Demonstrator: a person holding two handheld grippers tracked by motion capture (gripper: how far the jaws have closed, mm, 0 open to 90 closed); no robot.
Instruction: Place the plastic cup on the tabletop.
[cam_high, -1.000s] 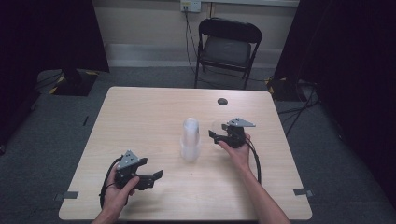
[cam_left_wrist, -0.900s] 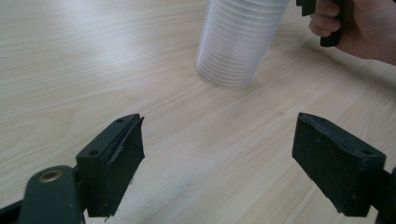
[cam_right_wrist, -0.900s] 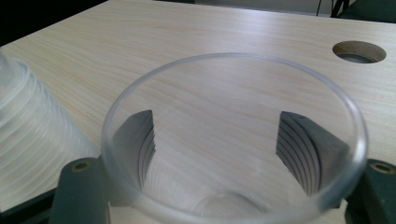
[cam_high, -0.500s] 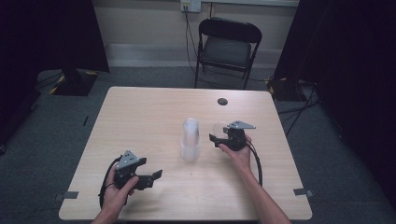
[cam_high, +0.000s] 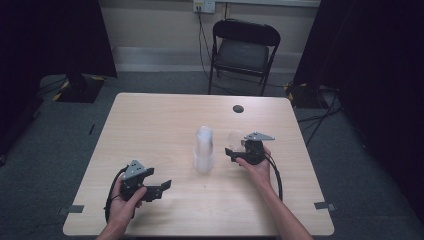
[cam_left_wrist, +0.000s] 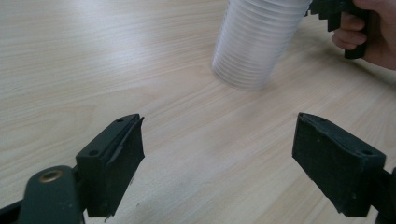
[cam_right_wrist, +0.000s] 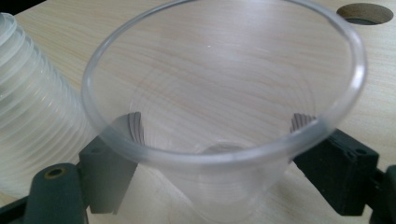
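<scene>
Wood-grain table (cam_high: 150, 125), cable hole (cam_high: 238, 108) far side; grey carpet, folding chair (cam_high: 243, 47) behind. Left gripper (cam_high: 162, 186) jaws apart, empty. Right gripper (cam_high: 231, 151) jaws just opening around clear cup (cam_right_wrist: 219, 112), probably loose.

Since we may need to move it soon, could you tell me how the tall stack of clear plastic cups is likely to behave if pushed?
The stack of cups stands tall on a narrow base, so a push near its top would probably tip it. Its thin, see-through plastic suggests it is light and would slide easily on the smooth table. Squeezed hard, the walls would likely flex.
</scene>
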